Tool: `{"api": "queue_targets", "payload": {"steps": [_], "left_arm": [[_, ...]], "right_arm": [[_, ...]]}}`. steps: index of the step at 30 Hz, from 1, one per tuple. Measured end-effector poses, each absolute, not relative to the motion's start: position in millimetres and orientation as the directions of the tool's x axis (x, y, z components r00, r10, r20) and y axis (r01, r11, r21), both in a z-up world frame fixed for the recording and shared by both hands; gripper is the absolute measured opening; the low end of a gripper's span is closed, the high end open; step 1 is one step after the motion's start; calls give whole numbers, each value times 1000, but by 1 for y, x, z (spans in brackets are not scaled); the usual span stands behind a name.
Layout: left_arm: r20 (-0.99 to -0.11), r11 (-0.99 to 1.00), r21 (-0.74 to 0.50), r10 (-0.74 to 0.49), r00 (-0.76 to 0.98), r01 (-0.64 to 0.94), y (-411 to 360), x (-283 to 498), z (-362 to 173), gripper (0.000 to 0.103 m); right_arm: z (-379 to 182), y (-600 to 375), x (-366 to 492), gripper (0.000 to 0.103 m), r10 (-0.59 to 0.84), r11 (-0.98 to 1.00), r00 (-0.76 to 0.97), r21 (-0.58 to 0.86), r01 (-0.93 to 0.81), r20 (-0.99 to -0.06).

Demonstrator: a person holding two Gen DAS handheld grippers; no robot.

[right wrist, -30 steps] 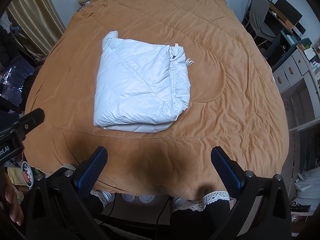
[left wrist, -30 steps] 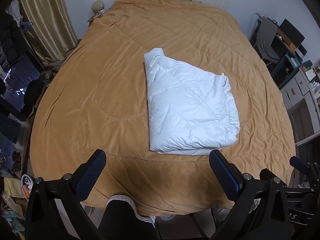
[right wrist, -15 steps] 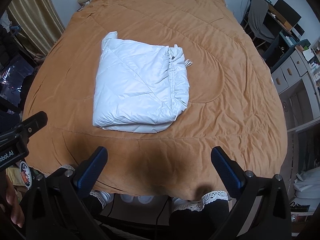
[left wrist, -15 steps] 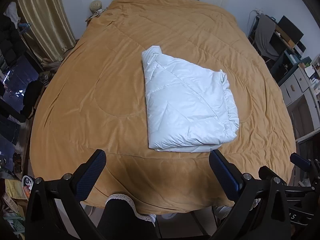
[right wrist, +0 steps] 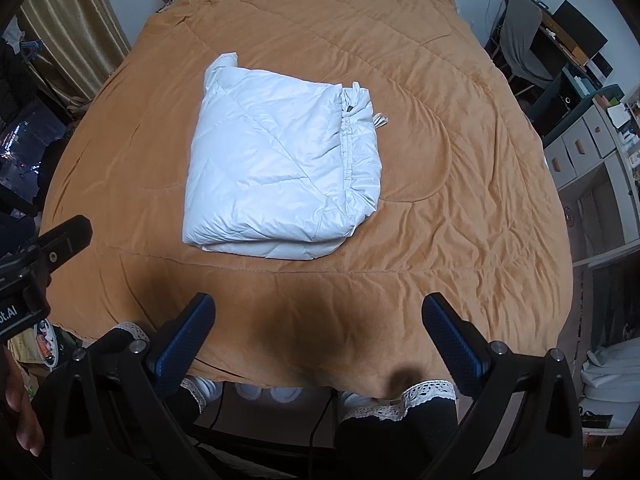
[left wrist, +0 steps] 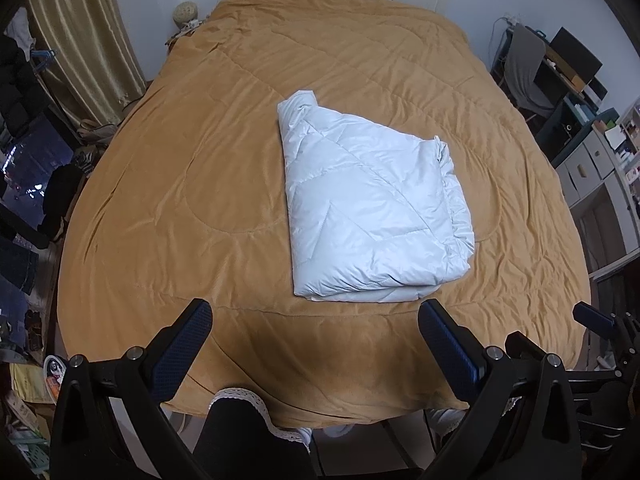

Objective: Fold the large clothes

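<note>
A white quilted puffer garment lies folded into a thick square on the orange bedspread, in the middle of the bed. In the right wrist view the same folded garment shows its gathered hem along its right side. My left gripper hangs open above the near edge of the bed, short of the garment, with nothing between its fingers. My right gripper is also open and empty, held back over the bed's front edge. Neither touches the cloth.
The orange bedspread covers the whole bed. Gold curtains hang at the left. A chair, desk and drawers stand at the right. The person's legs in dark trousers with lace trim stand at the bed's foot.
The left wrist view has tilted slightly upward, so the garment sits a little lower in frame. The garment itself has not moved, and both grippers stay open.
</note>
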State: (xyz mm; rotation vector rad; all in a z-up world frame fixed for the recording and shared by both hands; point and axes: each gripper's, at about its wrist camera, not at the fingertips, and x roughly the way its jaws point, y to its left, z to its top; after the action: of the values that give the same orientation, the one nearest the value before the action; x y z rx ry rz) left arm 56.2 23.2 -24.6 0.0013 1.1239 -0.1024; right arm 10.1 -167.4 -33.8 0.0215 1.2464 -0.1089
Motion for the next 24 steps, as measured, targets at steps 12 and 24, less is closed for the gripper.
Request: {"api": "queue_targets", "payload": {"steps": [12, 24], "left_arm": [[-906, 994, -63, -95, 411, 91, 23, 60, -28, 103], [-915, 992, -72, -105, 389, 100, 22, 63, -32, 103]], "right_arm": [[-38, -169, 9, 103, -76, 994, 308, -47, 100, -949], [-40, -167, 9, 103, -75, 995, 302, -51, 88, -950]]}}
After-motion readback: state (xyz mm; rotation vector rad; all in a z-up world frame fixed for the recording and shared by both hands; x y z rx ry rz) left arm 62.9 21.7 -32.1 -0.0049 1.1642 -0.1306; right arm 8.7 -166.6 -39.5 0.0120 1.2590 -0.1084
